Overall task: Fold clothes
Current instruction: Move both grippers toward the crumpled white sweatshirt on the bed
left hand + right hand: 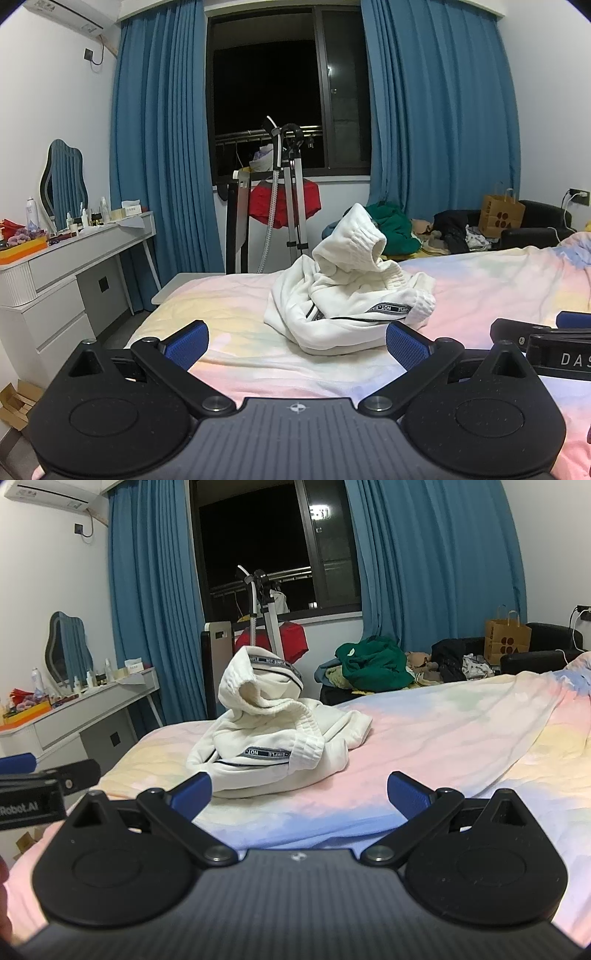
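Fingers of both grippers are spread wide and hold nothing. Left gripper (297, 341) hovers low over the bed (229, 295), with its blue pads (186, 341) framing the near edge of the white garment (351, 299). Right gripper (299, 792) is level with it, just beside it on the right, and its pads (406, 794) are equally parted.

The garment lies crumpled in a heap near the foot of the pastel sheet, with one ribbed cuff (360, 240) standing up above the pile and a printed tape trim (388, 309) facing the grippers. Judged from this posture, the wide spread suits an approach to bulky, soft cloth: each gripper needs clearance to take a separate edge before the heap can be pulled flat. No fold is yet made.
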A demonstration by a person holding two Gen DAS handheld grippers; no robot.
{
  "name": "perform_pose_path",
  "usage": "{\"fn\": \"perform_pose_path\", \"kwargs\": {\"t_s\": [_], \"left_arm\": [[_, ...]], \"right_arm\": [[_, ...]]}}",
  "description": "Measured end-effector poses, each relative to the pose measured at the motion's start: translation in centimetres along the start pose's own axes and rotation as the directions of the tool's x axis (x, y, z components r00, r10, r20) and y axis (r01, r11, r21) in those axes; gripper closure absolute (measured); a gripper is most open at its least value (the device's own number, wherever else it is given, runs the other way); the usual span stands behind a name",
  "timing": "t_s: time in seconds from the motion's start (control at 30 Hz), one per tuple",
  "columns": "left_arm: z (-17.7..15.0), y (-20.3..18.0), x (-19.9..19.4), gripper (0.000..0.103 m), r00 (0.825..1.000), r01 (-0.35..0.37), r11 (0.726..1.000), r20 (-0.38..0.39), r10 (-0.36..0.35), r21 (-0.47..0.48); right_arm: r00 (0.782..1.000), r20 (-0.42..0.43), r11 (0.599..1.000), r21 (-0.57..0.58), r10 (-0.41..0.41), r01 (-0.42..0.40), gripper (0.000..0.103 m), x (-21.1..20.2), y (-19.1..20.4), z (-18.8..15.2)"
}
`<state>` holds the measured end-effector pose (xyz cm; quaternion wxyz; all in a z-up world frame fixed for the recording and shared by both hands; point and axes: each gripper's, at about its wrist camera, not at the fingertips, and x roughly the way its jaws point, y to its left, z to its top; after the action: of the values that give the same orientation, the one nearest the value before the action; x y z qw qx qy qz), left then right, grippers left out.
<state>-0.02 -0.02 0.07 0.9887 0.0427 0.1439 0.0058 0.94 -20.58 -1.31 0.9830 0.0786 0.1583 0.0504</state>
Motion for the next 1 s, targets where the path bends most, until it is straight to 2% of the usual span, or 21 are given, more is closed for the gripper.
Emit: {"fn": "perform_pose_path", "kwargs": {"t_s": [0.47, 0.8, 1.0], "left_arm": [[0.1, 0.9, 0.3, 0.0, 0.999, 0.0, 0.999, -0.036, -0.002, -0.053], [0.2, 0.6, 0.7, 0.0, 0.999, 0.0, 1.0, -0.049, 0.0, -0.015], [0.7, 1.7, 0.3, 0.0, 0.999, 0.01, 1.0, -0.047, -0.012, -0.025]], "right_arm": [[1.0, -0.012, 0.999, -0.026, -0.019, 0.018, 0.0, 0.3, 0.4, -0.2], [0.999, 0.006, 0.999, -0.014, -0.035, 0.035, 0.0, 0.0, 0.5, 0.0], [0.997, 0.034, 0.998, -0.001, -0.067, 0.067, 0.0, -0.9, 1.7, 0.7]]}}
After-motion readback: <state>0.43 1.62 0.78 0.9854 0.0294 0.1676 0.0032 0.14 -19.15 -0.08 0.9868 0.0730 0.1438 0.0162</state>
